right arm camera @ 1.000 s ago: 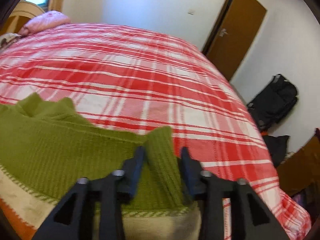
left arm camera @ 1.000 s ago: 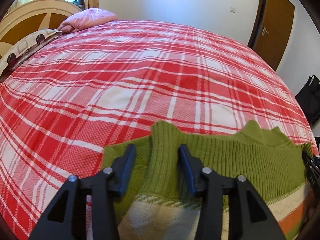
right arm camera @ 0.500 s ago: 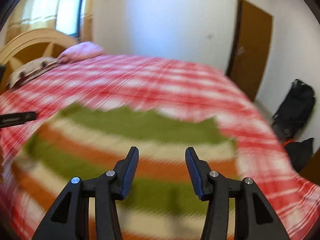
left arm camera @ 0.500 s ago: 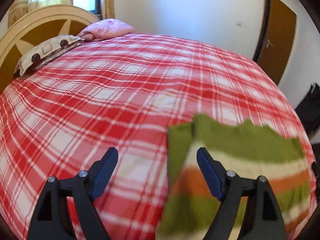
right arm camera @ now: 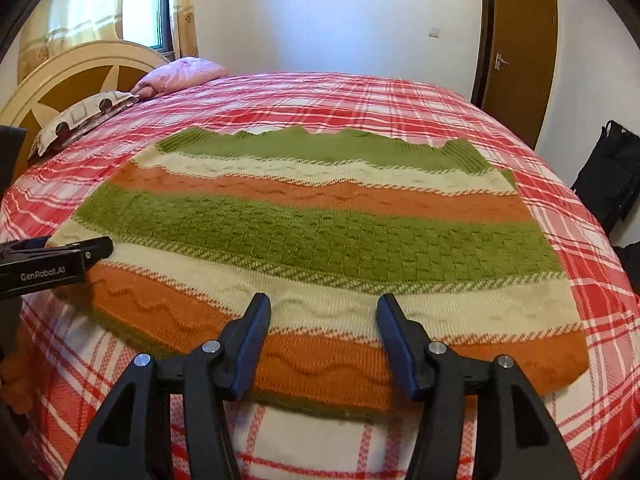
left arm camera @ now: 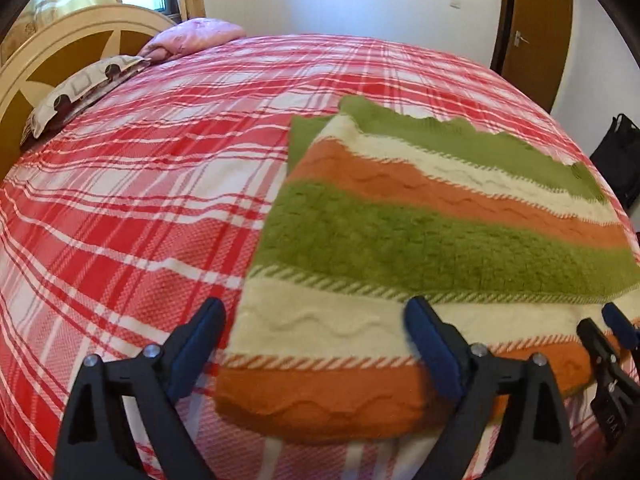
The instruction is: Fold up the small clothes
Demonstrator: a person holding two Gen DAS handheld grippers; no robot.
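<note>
here, the striped knitted garment [right arm camera: 320,236] is laid flat on the red plaid bedspread [right arm camera: 360,100], its green ribbed edge turned toward the far wall and its orange band nearest the cameras. the left gripper [left arm camera: 316,332] is held wide open above the garment's near left corner, with nothing gripped. the right gripper [right arm camera: 322,328] is likewise spread apart and empty over the near orange band, while two pillows [right arm camera: 86,114] are seen by the headboard [right arm camera: 68,80].

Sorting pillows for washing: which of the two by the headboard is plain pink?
The farther pillow, beside the curtain, is plain pink; the nearer pillow is whitish with dark circles and squares.
</note>
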